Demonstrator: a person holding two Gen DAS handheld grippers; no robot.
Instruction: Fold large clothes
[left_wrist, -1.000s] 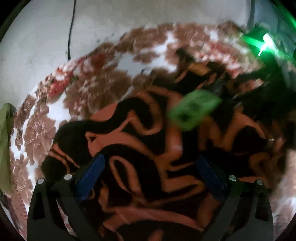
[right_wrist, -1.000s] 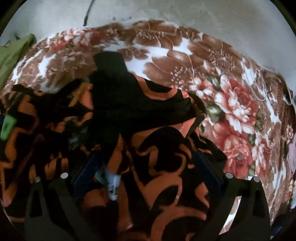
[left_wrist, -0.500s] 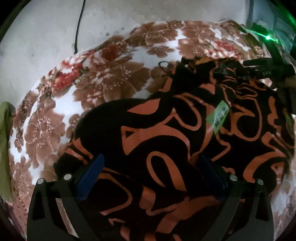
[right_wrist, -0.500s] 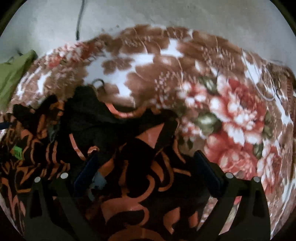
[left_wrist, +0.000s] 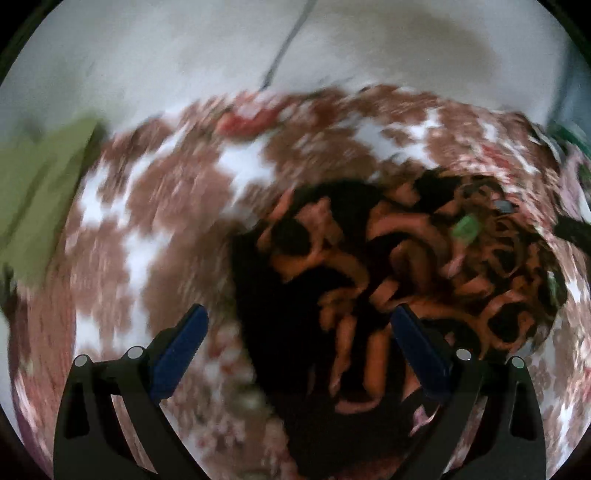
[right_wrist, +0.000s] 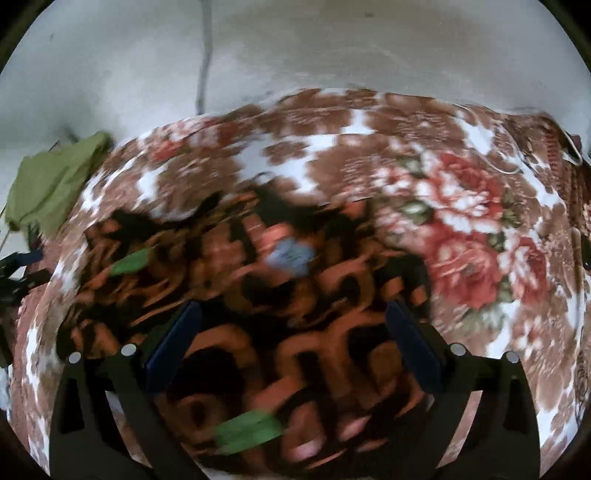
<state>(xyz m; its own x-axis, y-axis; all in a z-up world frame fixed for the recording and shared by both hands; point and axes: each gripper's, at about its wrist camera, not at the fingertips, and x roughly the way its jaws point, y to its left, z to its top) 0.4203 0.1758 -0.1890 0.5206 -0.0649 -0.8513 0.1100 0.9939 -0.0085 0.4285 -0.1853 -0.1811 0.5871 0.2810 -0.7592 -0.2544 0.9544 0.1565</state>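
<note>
A black garment with orange swirls (left_wrist: 388, 266) lies bunched on a floral bedspread (left_wrist: 155, 206); both views are motion-blurred. It fills the centre of the right wrist view (right_wrist: 258, 325), with green tags (right_wrist: 247, 432) and a blue-grey label (right_wrist: 291, 254) showing. My left gripper (left_wrist: 299, 350) is open and empty, over the garment's left edge. My right gripper (right_wrist: 291, 343) is open and empty above the garment's middle. The left gripper shows at the left edge of the right wrist view (right_wrist: 18, 266).
An olive-green cloth (left_wrist: 40, 192) lies at the bed's far left corner, also in the right wrist view (right_wrist: 51, 184). A pale wall (right_wrist: 332, 44) with a hanging cable (right_wrist: 205, 55) stands behind the bed. The bedspread (right_wrist: 480, 229) is bare to the right.
Both grippers have drawn back from the garment, which now looks smaller and more bunched. The left view swung left, showing more bedspread and the green cloth. Both stayed open.
</note>
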